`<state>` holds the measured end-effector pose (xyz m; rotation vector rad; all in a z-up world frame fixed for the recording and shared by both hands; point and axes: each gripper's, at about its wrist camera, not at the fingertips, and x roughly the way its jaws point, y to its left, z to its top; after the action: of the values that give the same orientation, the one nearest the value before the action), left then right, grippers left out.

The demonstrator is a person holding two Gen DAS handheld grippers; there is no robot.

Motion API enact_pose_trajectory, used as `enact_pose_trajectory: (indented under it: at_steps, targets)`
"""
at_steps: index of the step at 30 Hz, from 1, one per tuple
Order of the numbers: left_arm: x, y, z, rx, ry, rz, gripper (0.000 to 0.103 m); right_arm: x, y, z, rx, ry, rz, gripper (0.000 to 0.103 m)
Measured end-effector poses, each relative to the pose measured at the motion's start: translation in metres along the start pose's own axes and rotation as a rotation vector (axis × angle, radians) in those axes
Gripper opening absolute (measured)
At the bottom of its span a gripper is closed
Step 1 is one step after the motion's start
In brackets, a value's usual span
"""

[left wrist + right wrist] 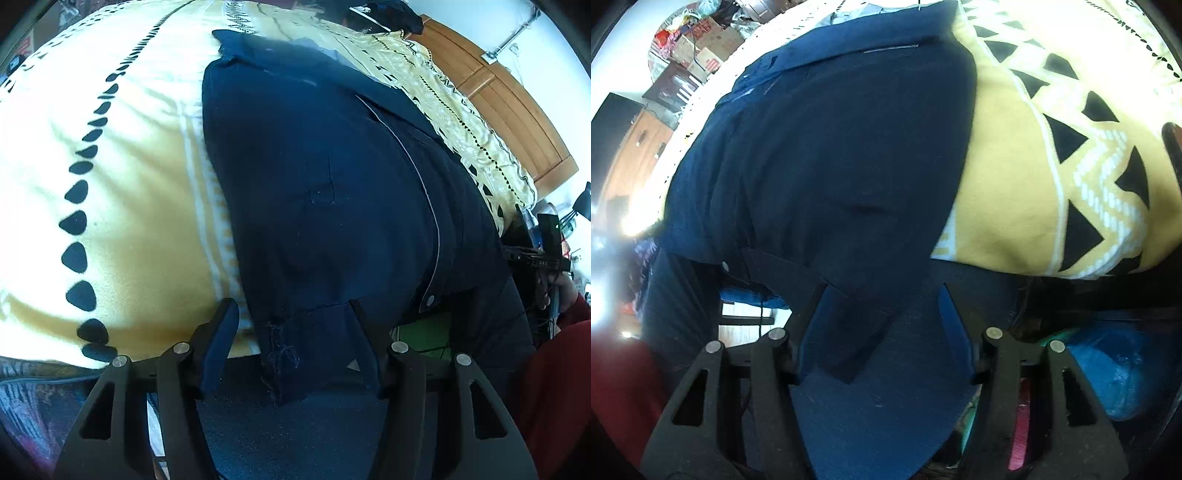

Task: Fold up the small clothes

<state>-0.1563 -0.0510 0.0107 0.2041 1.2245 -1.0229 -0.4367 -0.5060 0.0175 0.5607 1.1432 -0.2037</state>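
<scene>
Left gripper (pixel 291 314): jaws spread, the navy garment (pixel 332 177) hem draped between them, spread ahead over the yellow blanket (pixel 140 177). Right gripper (pixel 882 299): jaws apart, navy garment (pixel 831 158) hem between, yellow blanket (pixel 1008 192) ahead-right.

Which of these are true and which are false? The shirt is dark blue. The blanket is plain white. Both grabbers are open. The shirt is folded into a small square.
1. The shirt is dark blue. True.
2. The blanket is plain white. False: it is yellow and cream with black shapes.
3. Both grabbers are open. True: the left gripper and right gripper each have fingers spread, with shirt cloth hanging between them.
4. The shirt is folded into a small square. False: it lies spread long across the blanket, its lower edge hanging over the side.
</scene>
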Motion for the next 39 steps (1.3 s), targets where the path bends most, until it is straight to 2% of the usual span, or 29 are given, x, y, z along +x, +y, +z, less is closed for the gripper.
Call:
enact_pose_trajectory:
  at_steps: [5, 7, 8, 9, 10, 11, 12, 13, 17, 20, 22, 24, 28, 29, 30, 34, 37, 39]
  targets:
    - [0.01, 0.0, -0.007, 0.007, 0.024, -0.002, 0.058, 0.0, 0.012, 0.004, -0.039, 0.015, 0.014, 0.051]
    - [0.012, 0.0, -0.007, 0.016, 0.037, 0.047, 0.046, 0.0, 0.014, 0.004, -0.055, 0.023, 0.004, 0.051]
    - [0.01, 0.001, -0.008, 0.002, 0.029, 0.046, 0.046, 0.002, 0.013, 0.003, -0.053, 0.028, -0.003, 0.05]
    - [0.007, 0.005, -0.008, -0.02, 0.016, 0.024, 0.046, 0.005, 0.012, 0.003, -0.051, 0.033, -0.006, 0.045]
    - [0.007, 0.005, -0.009, -0.028, 0.013, 0.01, 0.043, 0.006, 0.013, 0.002, -0.058, 0.029, -0.023, 0.027]
    - [0.009, 0.005, -0.009, -0.022, 0.024, 0.004, 0.027, 0.005, 0.014, 0.003, -0.066, 0.028, -0.038, 0.016]
    - [0.012, 0.004, -0.008, -0.012, 0.035, 0.003, 0.021, -0.001, 0.014, 0.005, -0.063, 0.013, -0.023, 0.007]
    - [0.011, 0.002, -0.005, -0.019, 0.03, -0.022, 0.013, -0.013, 0.015, 0.008, -0.052, -0.024, 0.028, 0.005]
    - [-0.027, -0.014, 0.017, -0.037, -0.119, -0.176, 0.012, -0.073, 0.021, 0.034, -0.037, -0.203, 0.152, 0.004]
    - [-0.061, -0.019, 0.047, -0.048, -0.265, -0.254, 0.012, -0.109, 0.018, 0.065, -0.012, -0.317, 0.221, 0.004]
    - [-0.082, -0.019, 0.076, -0.052, -0.359, -0.298, 0.012, -0.125, 0.013, 0.089, -0.008, -0.381, 0.229, 0.004]
    - [-0.096, -0.017, 0.103, -0.047, -0.424, -0.311, 0.012, -0.133, 0.01, 0.111, -0.006, -0.432, 0.224, 0.004]
    - [-0.106, -0.012, 0.167, -0.041, -0.519, -0.291, 0.012, -0.141, -0.002, 0.169, 0.011, -0.523, 0.239, 0.004]
    - [-0.106, -0.008, 0.182, -0.044, -0.531, -0.286, 0.012, -0.139, 0.0, 0.181, 0.014, -0.531, 0.237, 0.004]
    - [-0.101, -0.005, 0.202, -0.05, -0.539, -0.275, 0.012, -0.137, -0.003, 0.196, 0.019, -0.54, 0.236, 0.0]
    - [-0.072, 0.007, 0.274, -0.063, -0.528, -0.25, 0.012, -0.121, -0.031, 0.264, 0.075, -0.542, 0.219, 0.0]
    - [-0.03, 0.018, 0.33, -0.067, -0.491, -0.216, 0.013, -0.094, -0.055, 0.314, 0.076, -0.513, 0.131, 0.0]
    - [0.012, 0.034, 0.364, -0.084, -0.452, -0.169, 0.014, -0.068, -0.07, 0.34, 0.078, -0.475, 0.077, 0.0]
